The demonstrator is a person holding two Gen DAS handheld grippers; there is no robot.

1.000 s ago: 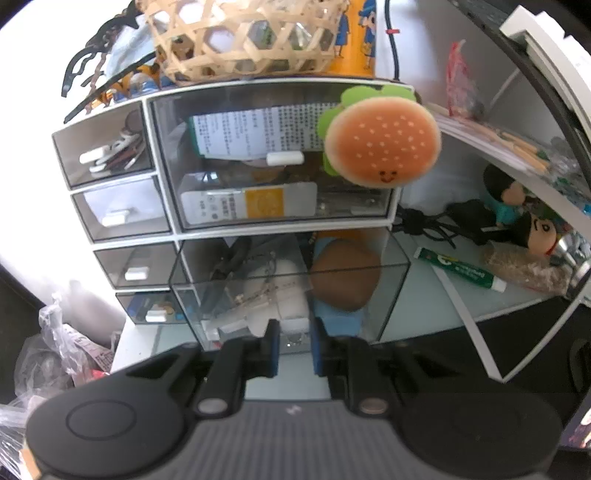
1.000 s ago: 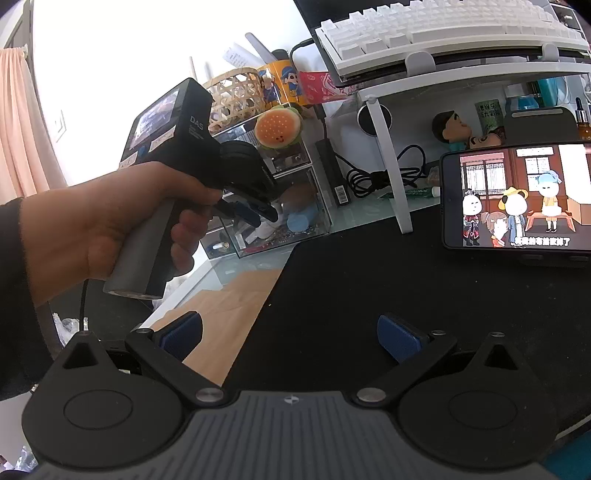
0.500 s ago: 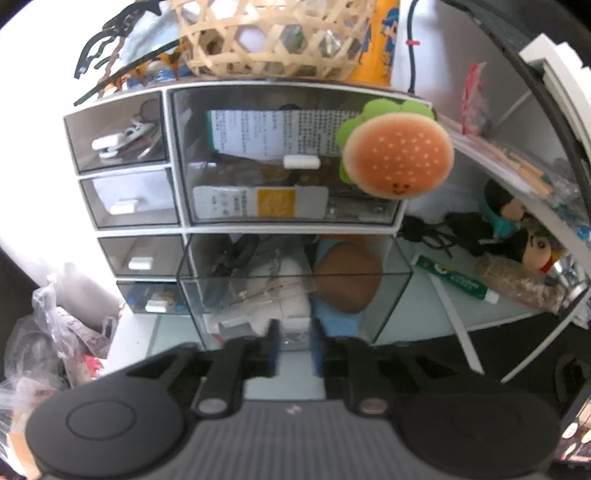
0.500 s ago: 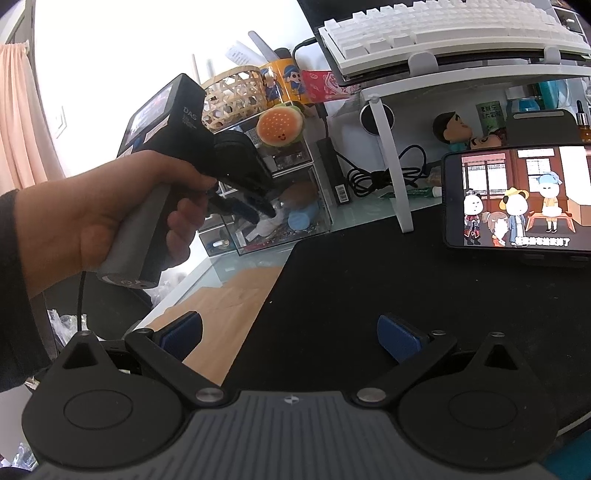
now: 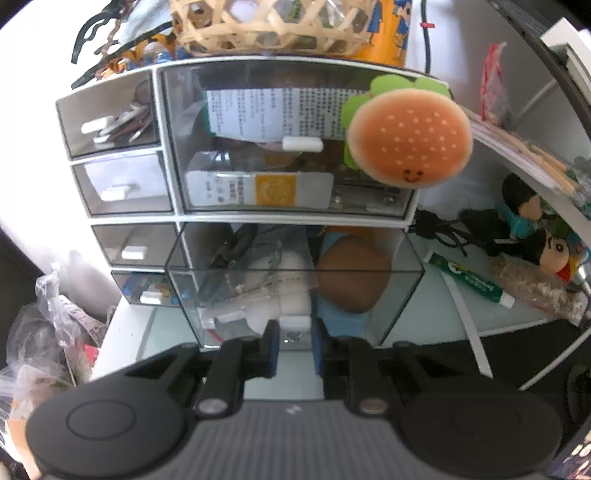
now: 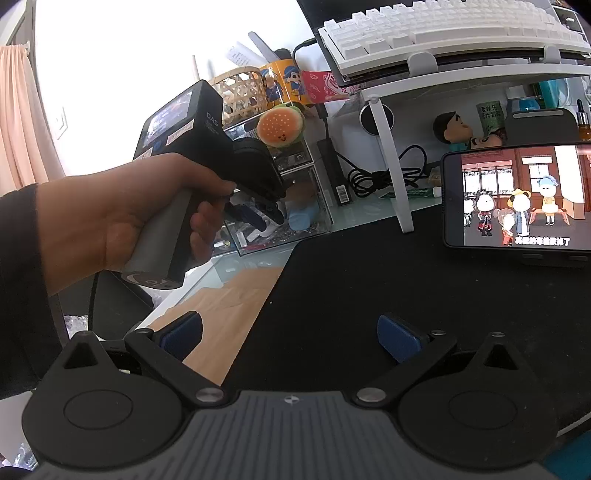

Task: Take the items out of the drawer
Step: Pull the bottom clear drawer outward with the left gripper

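A clear plastic drawer stands pulled out from the bottom of a white-framed organizer. It holds a brown round item, a white item with a chain and black cords. My left gripper is shut on the drawer's white handle. In the right wrist view the left gripper sits at the drawer front. My right gripper is open and empty above the black mat.
A plush hamburger hangs at the organizer's upper right. A bamboo basket sits on top. A green tube and dolls lie to the right. A phone stands on the mat under a keyboard shelf. Plastic bags lie at left.
The left gripper has pulled back with the handle and the drawer has slid further out. The right gripper has not moved.
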